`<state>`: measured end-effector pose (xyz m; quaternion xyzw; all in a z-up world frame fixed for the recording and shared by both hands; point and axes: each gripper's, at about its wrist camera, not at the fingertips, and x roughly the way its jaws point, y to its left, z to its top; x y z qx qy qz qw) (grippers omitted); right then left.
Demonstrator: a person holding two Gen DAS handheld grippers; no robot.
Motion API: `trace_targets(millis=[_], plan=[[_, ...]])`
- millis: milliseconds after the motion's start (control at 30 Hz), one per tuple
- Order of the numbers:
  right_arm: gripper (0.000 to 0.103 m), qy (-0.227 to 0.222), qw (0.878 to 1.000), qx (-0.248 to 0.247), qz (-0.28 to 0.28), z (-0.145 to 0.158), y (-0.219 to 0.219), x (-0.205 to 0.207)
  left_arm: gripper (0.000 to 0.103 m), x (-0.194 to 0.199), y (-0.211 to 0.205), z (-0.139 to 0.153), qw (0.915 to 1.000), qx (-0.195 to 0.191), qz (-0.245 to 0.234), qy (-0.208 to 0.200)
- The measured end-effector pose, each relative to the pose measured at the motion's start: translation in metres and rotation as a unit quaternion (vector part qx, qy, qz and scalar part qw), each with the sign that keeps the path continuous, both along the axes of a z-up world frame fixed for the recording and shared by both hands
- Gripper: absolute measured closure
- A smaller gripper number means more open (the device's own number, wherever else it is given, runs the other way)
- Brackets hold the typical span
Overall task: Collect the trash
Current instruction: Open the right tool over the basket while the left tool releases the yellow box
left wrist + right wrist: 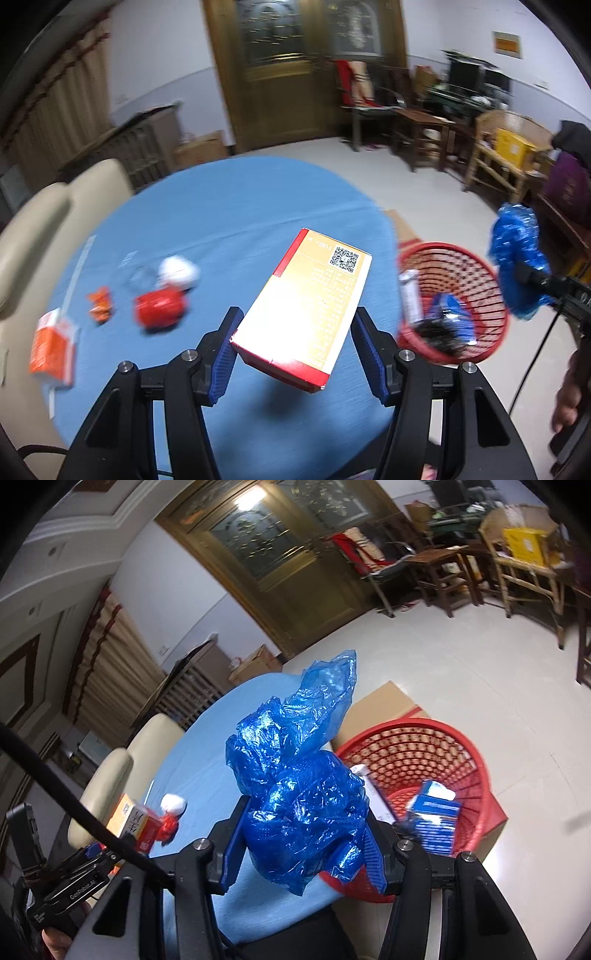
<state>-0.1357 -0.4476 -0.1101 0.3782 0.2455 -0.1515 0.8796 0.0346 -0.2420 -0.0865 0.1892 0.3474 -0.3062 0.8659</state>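
My left gripper (pixel 297 345) is shut on a yellow and red carton (pixel 306 306) and holds it above the blue round table (pixel 221 206). My right gripper (pixel 303 836) is shut on a crumpled blue plastic bag (pixel 299 786), held at the table's right edge close to the red mesh basket (pixel 436 738). The bag (pixel 517 258) and basket (pixel 461 273) also show in the left wrist view. The basket holds a blue box (pixel 432 812) and a white tube (pixel 410 291). On the table lie a red cup (pixel 159 308), a white paper ball (pixel 179 273), an orange wrapper (pixel 99 304) and an orange packet (pixel 51 347).
A cream chair (pixel 40 229) stands at the table's left. The basket rests on a cardboard box (pixel 388 705) on the floor. Wooden chairs and tables (pixel 424 129) line the far right wall, and a wooden door (pixel 280 74) is at the back.
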Motion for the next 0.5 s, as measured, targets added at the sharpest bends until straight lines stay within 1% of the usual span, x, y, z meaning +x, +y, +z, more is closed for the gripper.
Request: trace_targets(millis=[200,233,333,367,433,500], plan=[[0.043,0.012,1.000,0.015,-0.015,-0.011,-0.021,-0.008,0.041,-0.004,-0.061,-0.018,0.9968,-0.009,-0.061,0.052],[0.041,0.014,1.000,0.019,-0.016,-0.013,-0.024,-0.009,0.041,-0.005,-0.072,-0.022,0.9955,-0.009,-0.072,0.060],[0.027,0.013,0.999,0.031,-0.030,-0.019,-0.035,-0.014,0.040,-0.005,-0.099,-0.031,0.9905,-0.006,-0.106,0.087],[0.027,0.011,0.999,0.034,-0.039,-0.021,-0.039,-0.018,0.039,-0.006,-0.106,-0.035,0.9889,-0.006,-0.114,0.095],[0.027,0.012,0.998,0.040,-0.052,-0.022,-0.045,-0.023,0.037,-0.008,-0.116,-0.040,0.9874,-0.001,-0.124,0.098],[0.027,0.014,0.997,0.042,-0.061,-0.022,-0.051,-0.027,0.037,-0.009,-0.114,-0.041,0.9875,0.003,-0.127,0.094]])
